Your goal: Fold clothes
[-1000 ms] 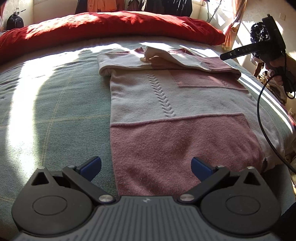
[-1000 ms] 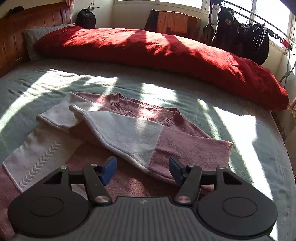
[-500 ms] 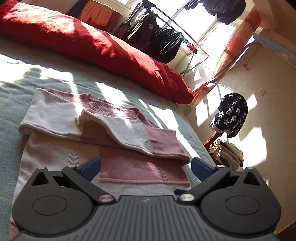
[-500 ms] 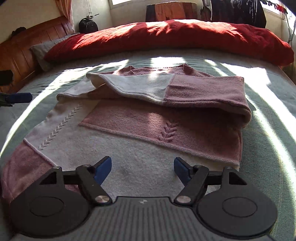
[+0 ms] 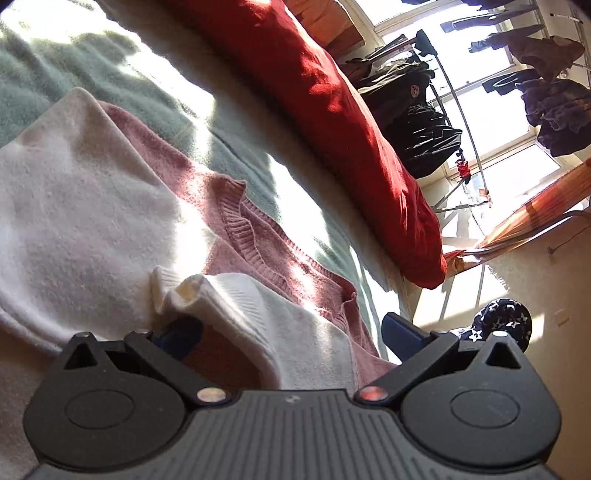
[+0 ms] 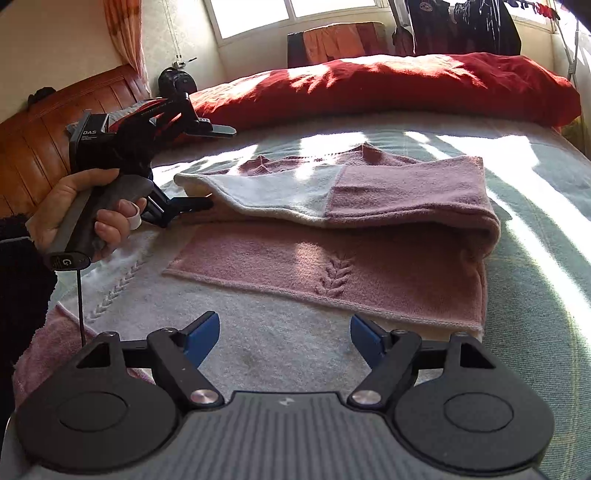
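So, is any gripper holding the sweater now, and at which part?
Nothing is held yet. The left gripper is open, its fingers around the sleeve cuff. The right gripper is open above the sweater.

Green blanket (image 6: 546, 280) covers bed. Long red bolster (image 6: 388, 88) across far side. Wooden headboard (image 6: 33, 144) at left. Dark clothes on drying rack (image 5: 417, 122) by sunlit window (image 6: 251, 16). Orange curtain (image 5: 535, 210). Star-patterned fabric (image 5: 506, 314) near wall.

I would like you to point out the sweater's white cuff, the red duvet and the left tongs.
white cuff (image 5: 207, 291), left wrist view, ribbed end.
red duvet (image 6: 406, 85), right wrist view, sunlit top.
left tongs (image 6: 210, 168), right wrist view, between the tips.
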Motion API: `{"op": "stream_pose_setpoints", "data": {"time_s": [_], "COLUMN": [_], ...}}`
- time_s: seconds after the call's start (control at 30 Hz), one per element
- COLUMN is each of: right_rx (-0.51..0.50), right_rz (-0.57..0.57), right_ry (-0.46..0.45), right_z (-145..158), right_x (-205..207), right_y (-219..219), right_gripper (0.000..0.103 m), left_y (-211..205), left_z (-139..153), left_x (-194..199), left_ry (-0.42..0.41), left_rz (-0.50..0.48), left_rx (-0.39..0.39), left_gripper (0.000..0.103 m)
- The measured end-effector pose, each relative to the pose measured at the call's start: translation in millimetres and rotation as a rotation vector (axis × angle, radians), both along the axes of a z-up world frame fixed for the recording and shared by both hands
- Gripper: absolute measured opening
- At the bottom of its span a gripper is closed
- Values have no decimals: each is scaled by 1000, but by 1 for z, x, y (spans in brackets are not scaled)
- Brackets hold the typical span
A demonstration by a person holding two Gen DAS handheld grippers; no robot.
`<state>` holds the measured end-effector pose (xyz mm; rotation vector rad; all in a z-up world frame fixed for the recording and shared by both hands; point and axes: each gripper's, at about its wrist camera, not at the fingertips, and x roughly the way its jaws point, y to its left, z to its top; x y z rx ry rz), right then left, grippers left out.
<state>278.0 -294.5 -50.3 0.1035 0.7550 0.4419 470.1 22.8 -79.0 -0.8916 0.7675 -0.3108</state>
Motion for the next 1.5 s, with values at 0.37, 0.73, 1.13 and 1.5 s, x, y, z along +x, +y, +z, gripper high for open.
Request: {"op": "stream_pose_setpoints", "data": {"time_s": [0.37, 0.73, 1.13, 1.5], "right_rx": [-7, -17, -182, -217], "right_rz": [16, 14, 1, -41], "right_ry": [-10, -34, -41, -24], "right_z": [-2, 12, 20, 9], "right_x": [7, 13, 131, 128], "right_y": [-3, -17, -56, -85], "right_gripper": [83, 84, 20, 5], "left_y": [11, -67, -82, -98], "left_z": [56, 24, 34, 31], "left_x": [-1, -7, -23, -25], "left_ry": [-236, -160, -253, -299], "left_rz": [92, -273, -343, -397], "left_rx": [207, 541, 579, 555], "left_gripper": [102, 102, 102, 102]}}
